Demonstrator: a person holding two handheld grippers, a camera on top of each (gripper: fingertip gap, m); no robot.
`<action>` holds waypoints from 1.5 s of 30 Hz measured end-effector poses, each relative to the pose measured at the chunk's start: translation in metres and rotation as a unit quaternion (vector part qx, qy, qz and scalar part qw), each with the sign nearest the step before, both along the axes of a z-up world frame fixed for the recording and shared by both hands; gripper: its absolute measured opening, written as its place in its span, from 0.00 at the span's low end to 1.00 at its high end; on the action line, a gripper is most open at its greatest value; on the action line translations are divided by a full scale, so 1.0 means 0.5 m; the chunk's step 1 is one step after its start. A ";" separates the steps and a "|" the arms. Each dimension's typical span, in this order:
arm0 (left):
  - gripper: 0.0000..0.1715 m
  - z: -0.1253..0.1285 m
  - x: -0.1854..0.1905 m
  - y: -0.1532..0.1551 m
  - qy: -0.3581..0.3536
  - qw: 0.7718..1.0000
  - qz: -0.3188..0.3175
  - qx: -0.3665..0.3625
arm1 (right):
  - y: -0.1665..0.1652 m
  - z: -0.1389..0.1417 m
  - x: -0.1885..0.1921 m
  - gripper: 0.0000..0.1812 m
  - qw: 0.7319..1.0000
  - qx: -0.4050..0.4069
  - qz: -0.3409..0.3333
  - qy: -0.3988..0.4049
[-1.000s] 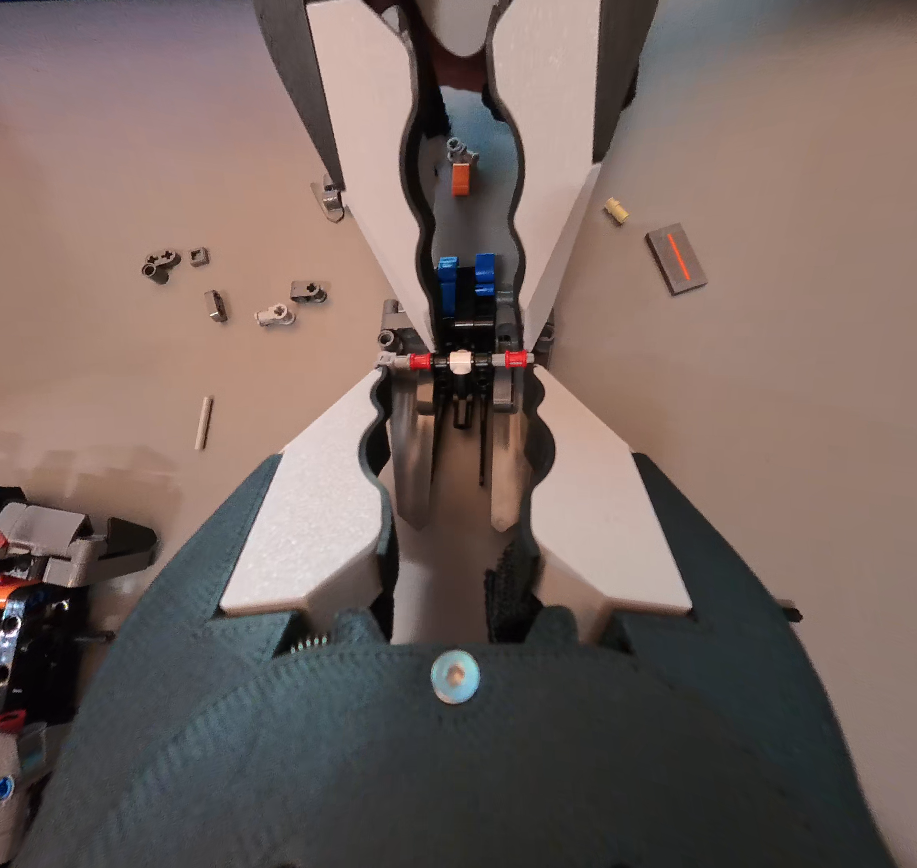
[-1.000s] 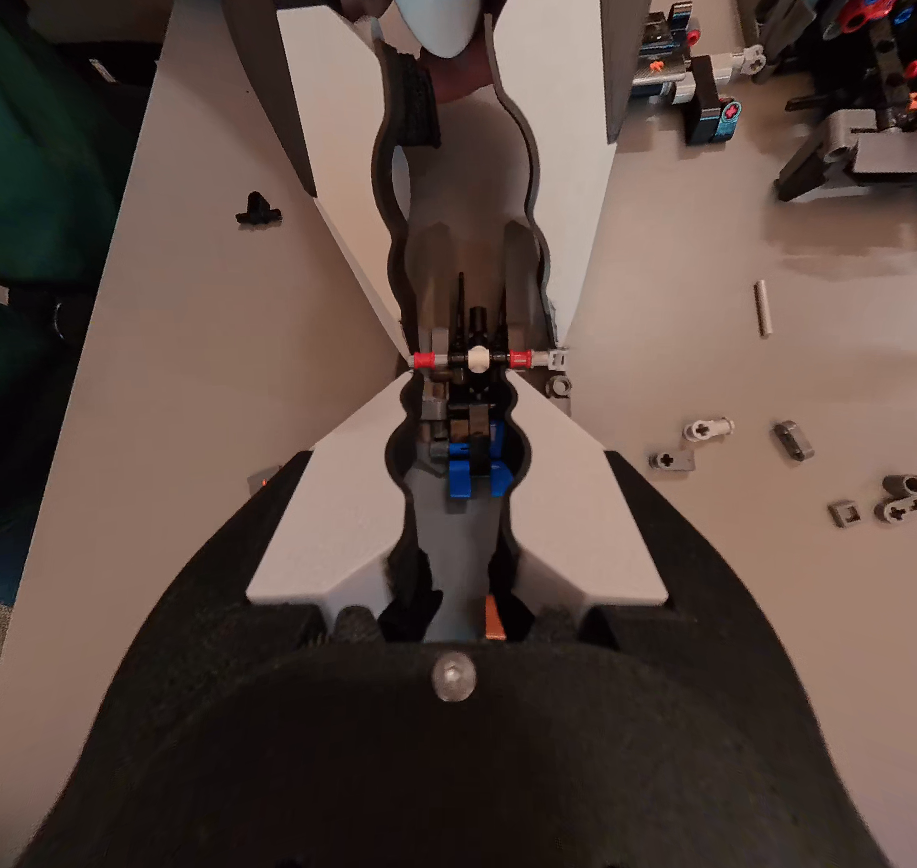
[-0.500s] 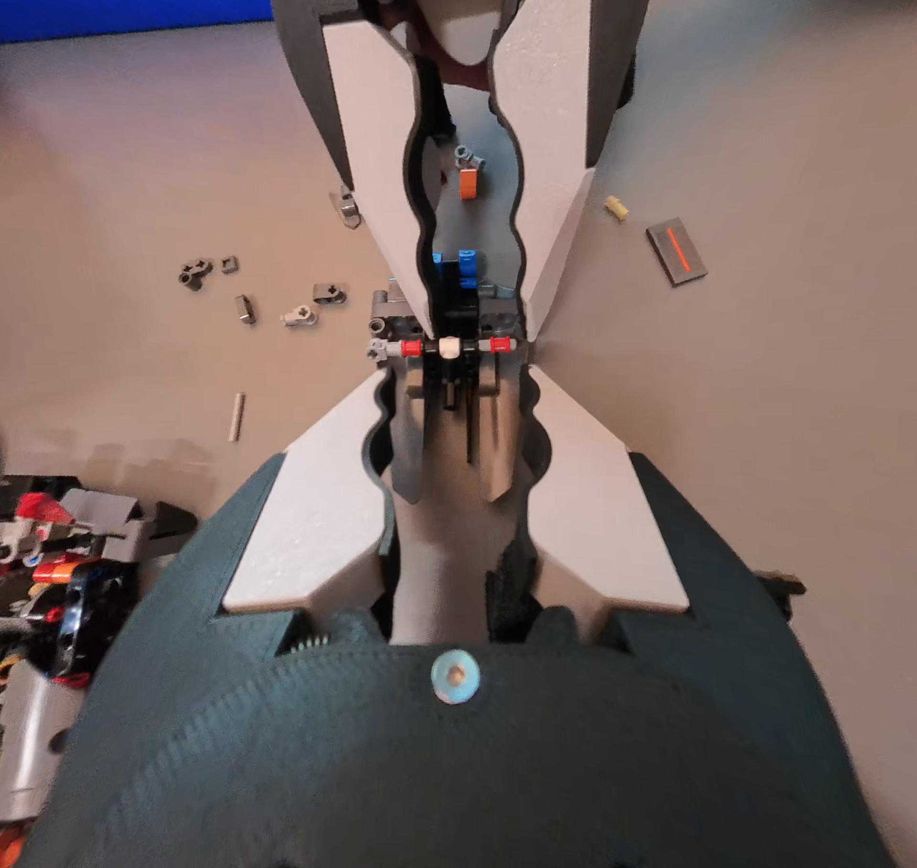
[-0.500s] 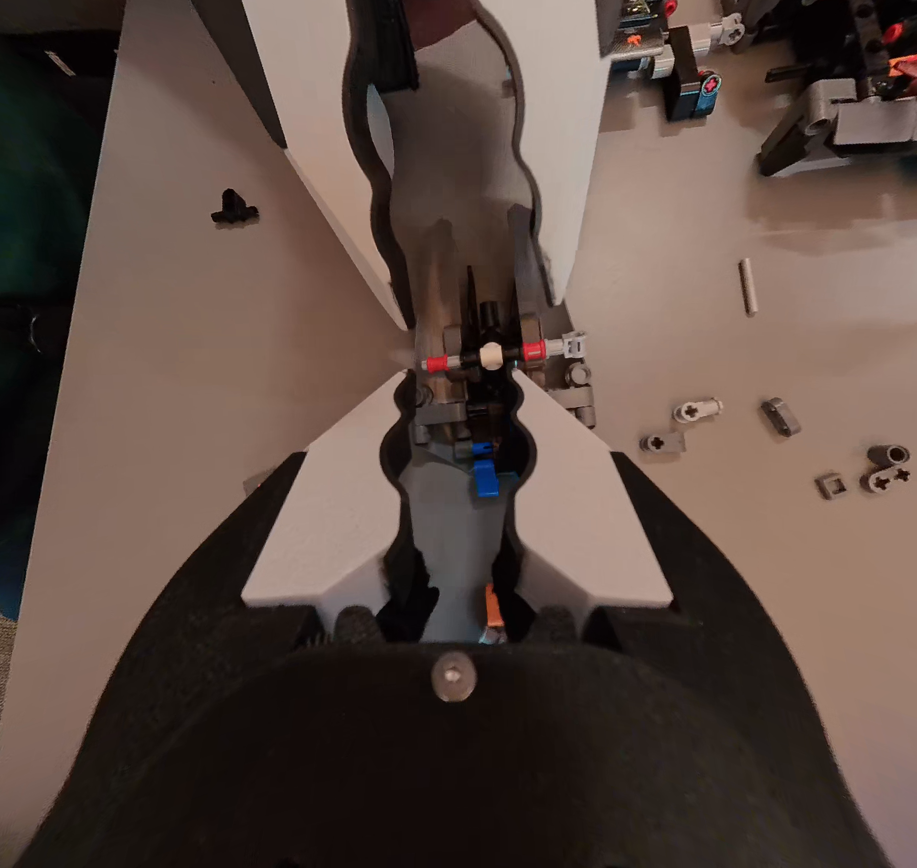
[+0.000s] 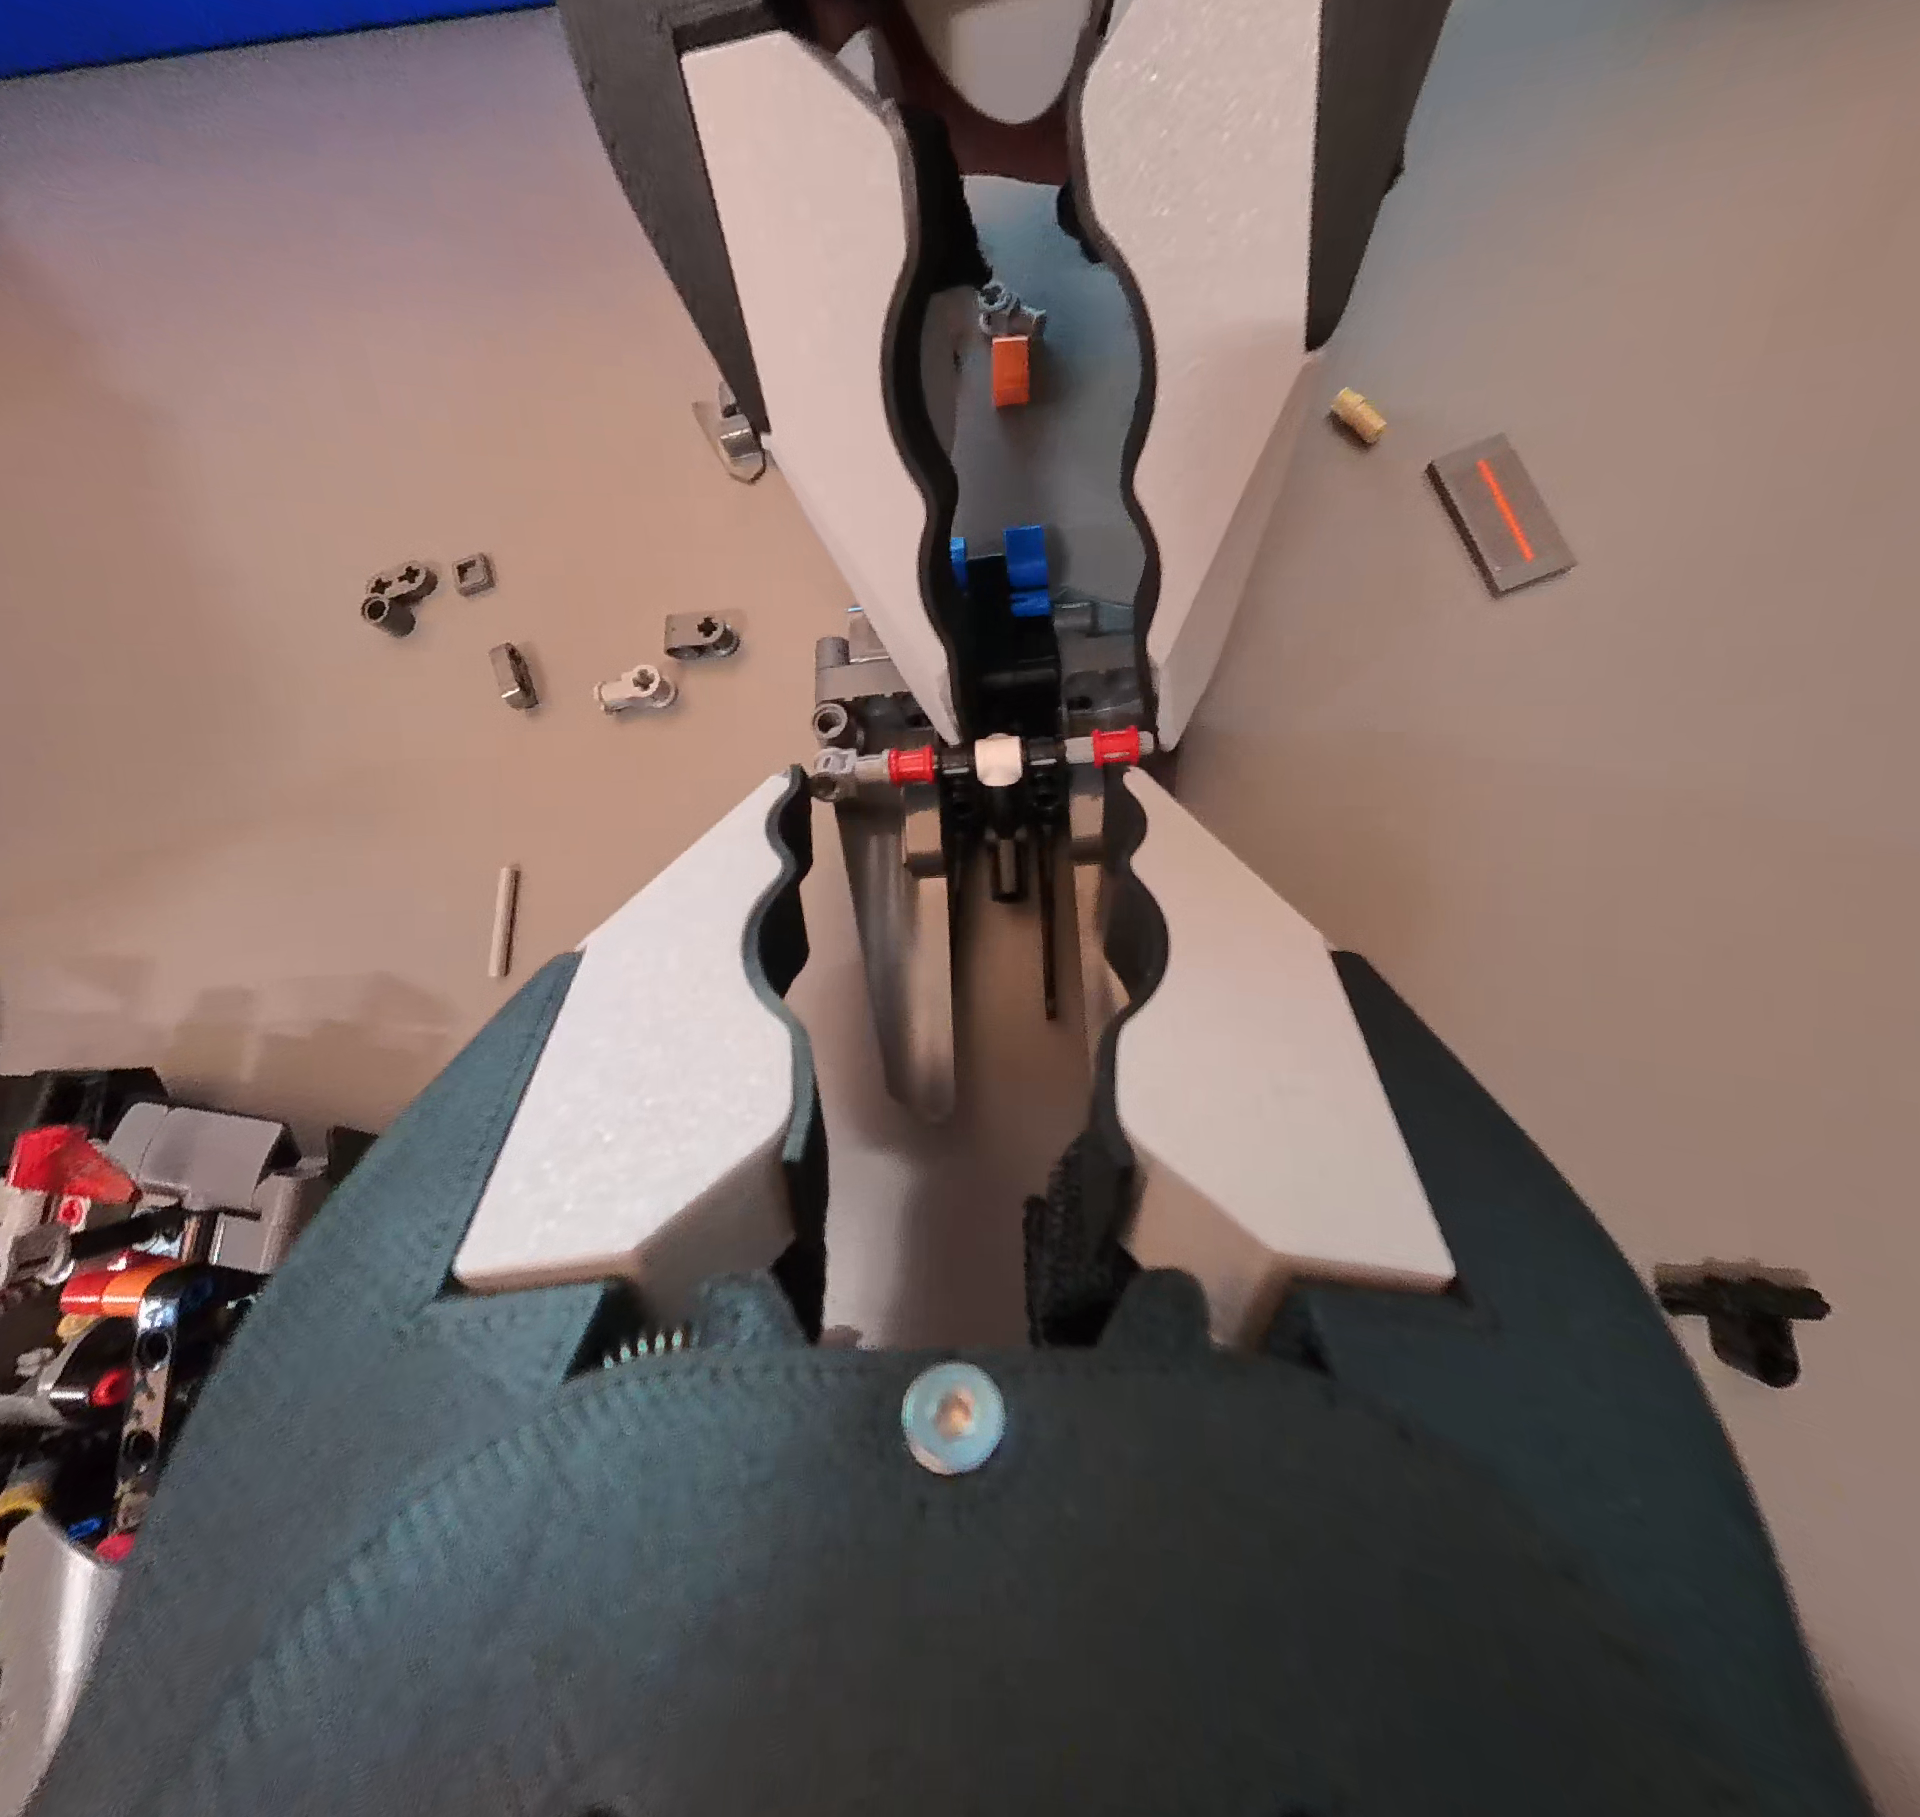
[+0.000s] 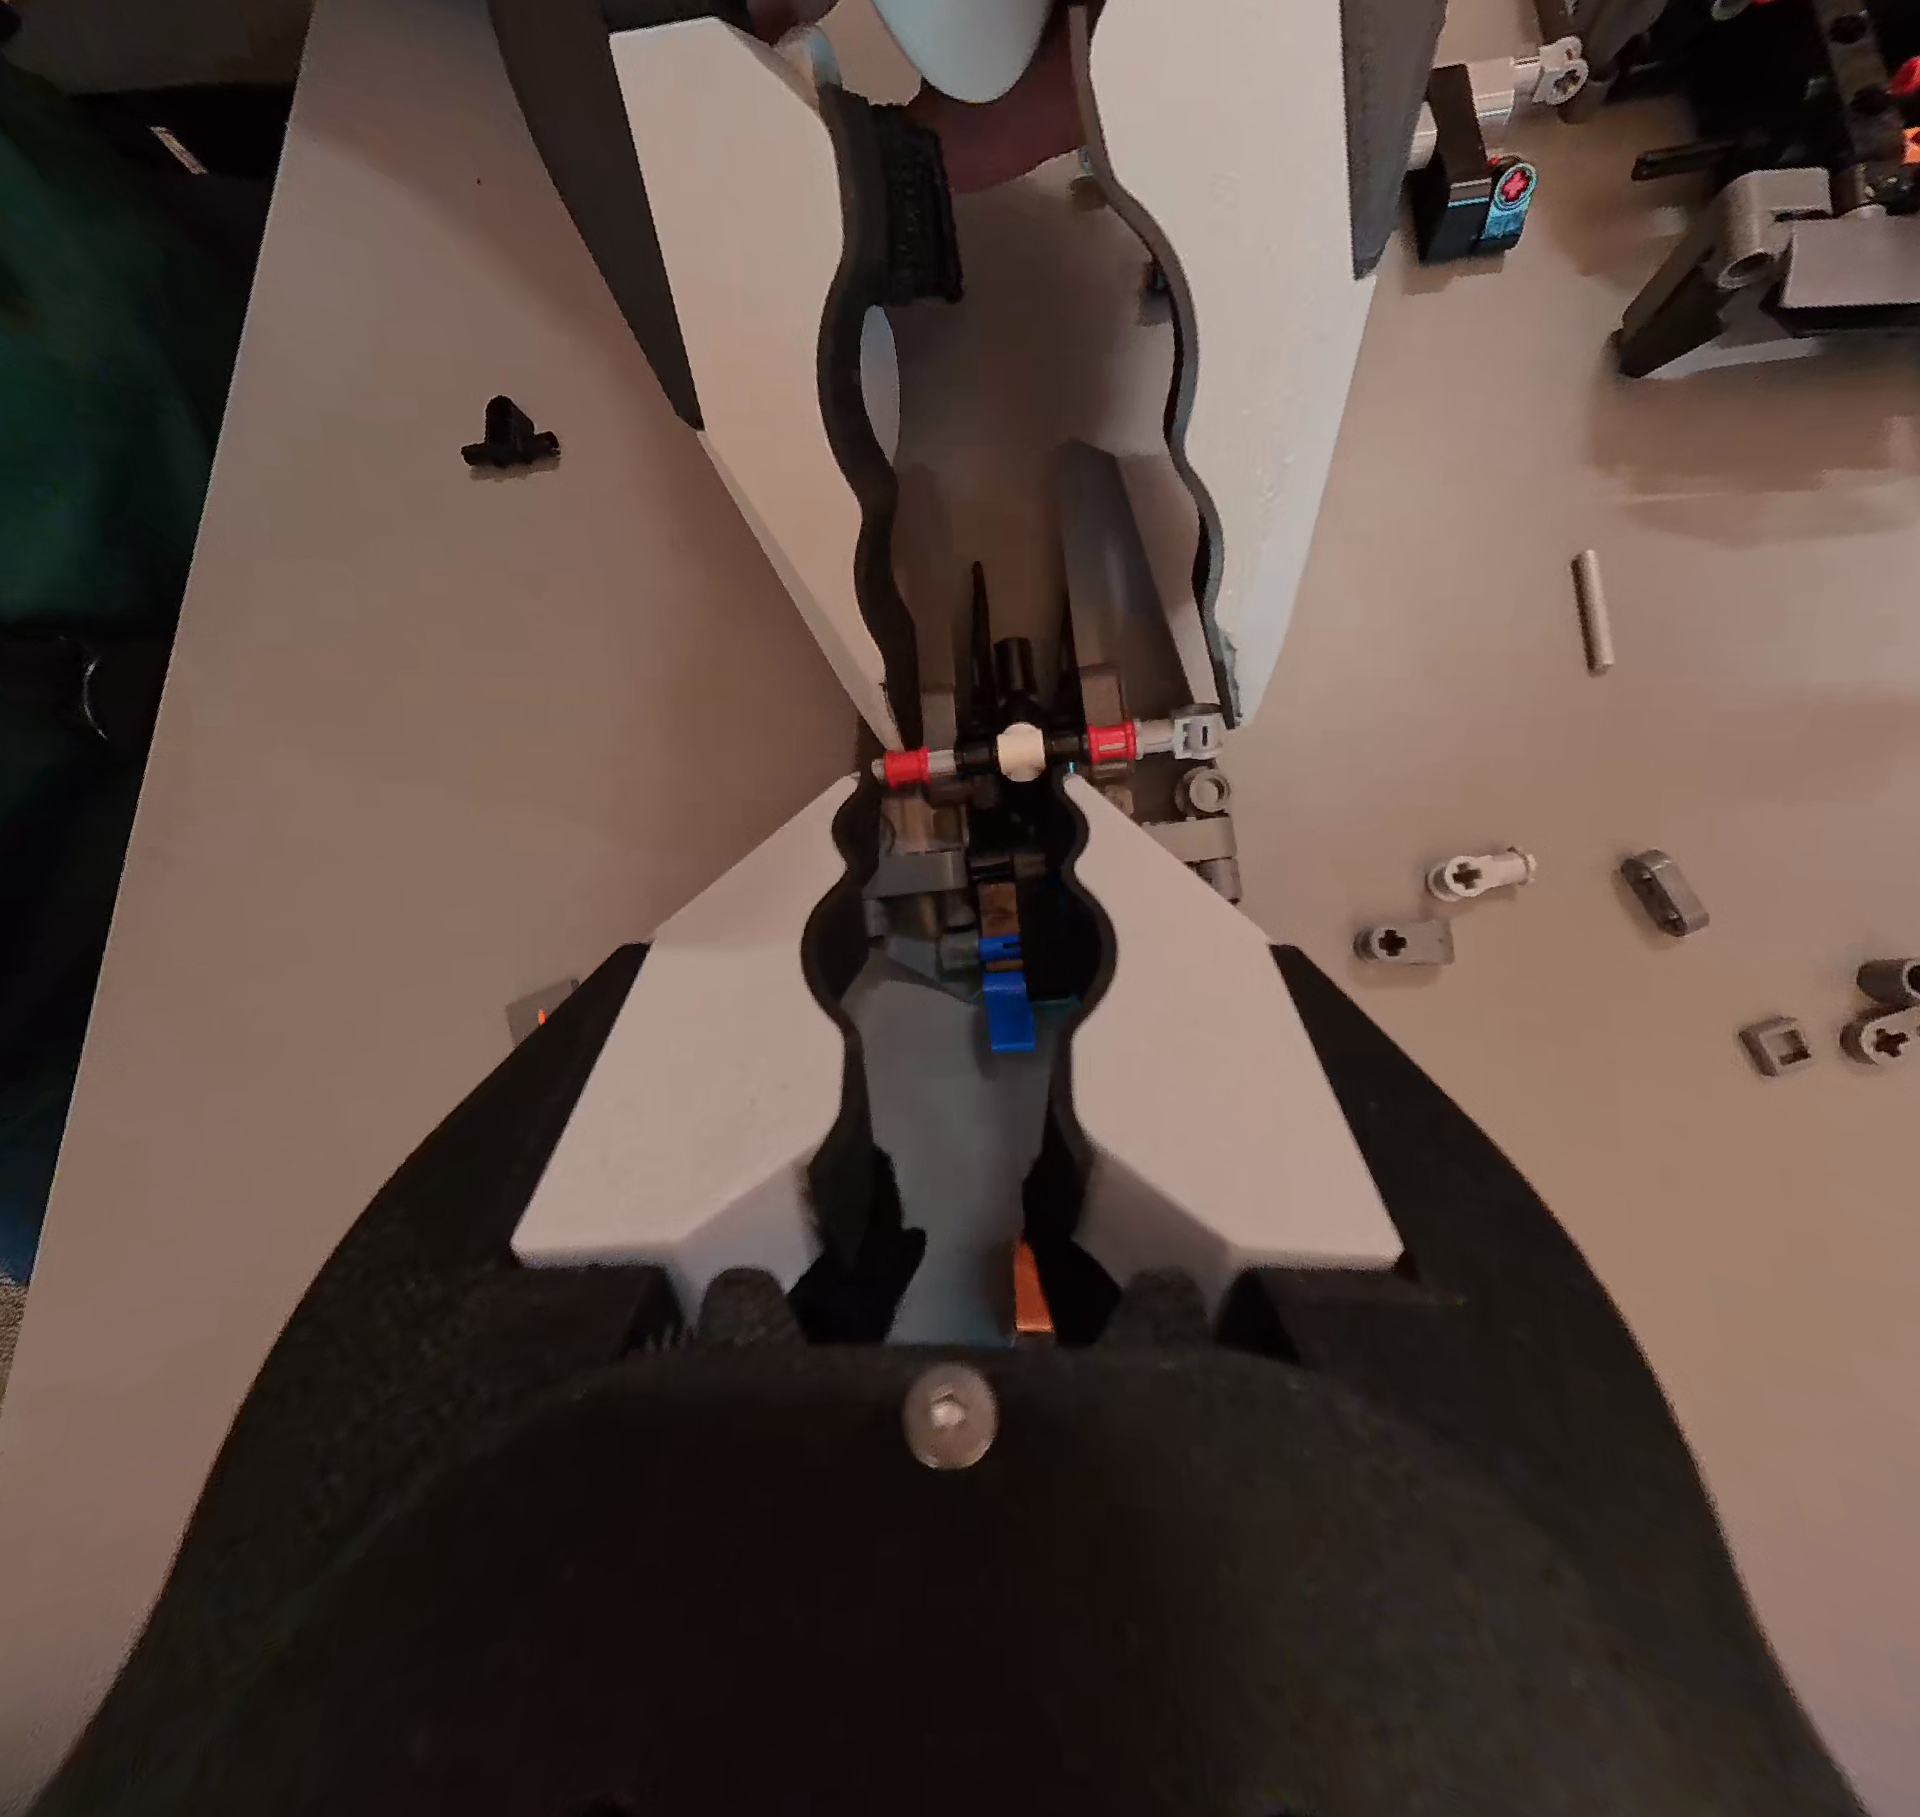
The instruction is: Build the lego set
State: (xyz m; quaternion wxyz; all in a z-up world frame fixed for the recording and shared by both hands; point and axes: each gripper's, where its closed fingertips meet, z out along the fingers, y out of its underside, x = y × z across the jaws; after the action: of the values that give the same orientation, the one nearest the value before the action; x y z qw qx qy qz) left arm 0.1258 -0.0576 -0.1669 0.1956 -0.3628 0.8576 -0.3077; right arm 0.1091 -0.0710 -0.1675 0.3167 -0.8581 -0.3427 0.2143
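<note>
A small lego assembly [image 5: 992, 759] hangs between my two grippers, which face each other above the table. It has a grey axle with two red bushes and a white ball, a black core, grey panels and blue pieces. My left gripper [image 5: 966, 791] is shut on its grey-panel end. My right gripper [image 5: 1055, 728] comes from the far side and is shut on the black and blue end. In the right wrist view the right gripper [image 6: 966, 780] clamps the assembly [image 6: 1018, 749], and the left gripper [image 6: 1060, 723] holds it from above.
Loose grey connectors [image 5: 623, 645], a pale axle [image 5: 504, 920], an orange piece [image 5: 1010, 370], a tan stud [image 5: 1359, 413], a grey tile with an orange line [image 5: 1501, 515] and a black piece [image 5: 1735, 1310] lie on the table. A larger build [image 6: 1766, 209] stands nearby. The table edge [image 6: 260, 520] runs along the left. Less than 4 cm separates the two grippers' tips.
Both grippers stayed shut on the assembly and shifted together over the table. The assembly has turned a little in the right gripper; one blue piece shows there now instead of two.
</note>
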 end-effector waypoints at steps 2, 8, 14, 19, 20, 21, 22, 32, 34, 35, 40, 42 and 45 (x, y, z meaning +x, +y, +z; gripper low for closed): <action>0.32 0.000 -0.001 -0.002 0.001 1.000 -0.002 -0.003 | -0.002 0.001 -0.001 0.16 1.000 0.001 0.007 0.002; 0.35 -0.002 -0.006 -0.011 0.004 1.000 -0.013 -0.010 | -0.007 0.001 -0.003 0.16 1.000 -0.010 0.023 0.015; 0.35 -0.004 -0.007 -0.014 0.011 1.000 -0.009 -0.011 | -0.008 0.001 -0.006 0.16 0.999 -0.013 0.028 0.021; 0.32 -0.004 -0.007 -0.014 0.018 1.000 -0.012 -0.002 | -0.012 0.001 -0.008 0.15 0.999 -0.013 0.039 0.017; 0.32 -0.004 -0.007 -0.015 0.019 1.000 -0.012 -0.004 | -0.014 0.002 -0.007 0.15 0.999 -0.013 0.041 0.017; 0.32 -0.004 -0.007 -0.017 0.019 1.000 -0.013 -0.006 | -0.014 0.002 -0.006 0.15 0.999 -0.014 0.042 0.018; 0.33 -0.005 -0.006 -0.017 0.019 1.000 -0.012 -0.004 | -0.014 0.001 -0.006 0.15 0.999 -0.016 0.041 0.021; 0.33 -0.007 -0.007 -0.019 0.022 1.000 -0.011 0.003 | -0.015 0.001 -0.006 0.14 0.999 -0.013 0.044 0.017; 0.32 -0.008 -0.007 -0.019 0.025 1.000 -0.010 0.000 | -0.015 0.001 -0.006 0.14 0.999 -0.014 0.044 0.018; 0.32 -0.008 -0.007 -0.019 0.025 1.000 -0.010 0.001 | -0.014 0.001 -0.006 0.14 0.999 -0.015 0.043 0.019; 0.32 -0.008 -0.007 -0.018 0.030 0.999 -0.009 0.011 | -0.014 0.001 -0.007 0.13 0.999 -0.015 0.045 0.013; 0.32 -0.008 -0.007 -0.018 0.032 0.999 -0.009 0.012 | -0.014 0.000 -0.007 0.13 0.999 -0.017 0.044 0.011; 0.32 -0.008 -0.007 -0.018 0.036 0.999 -0.008 0.012 | -0.014 0.001 -0.007 0.13 0.999 -0.020 0.042 0.010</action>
State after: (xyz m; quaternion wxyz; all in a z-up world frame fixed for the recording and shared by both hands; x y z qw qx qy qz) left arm 0.1223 -0.0667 -0.1711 0.1669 -0.3646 0.8705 -0.2852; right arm 0.1057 -0.0780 -0.1672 0.2936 -0.8468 -0.3712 0.2428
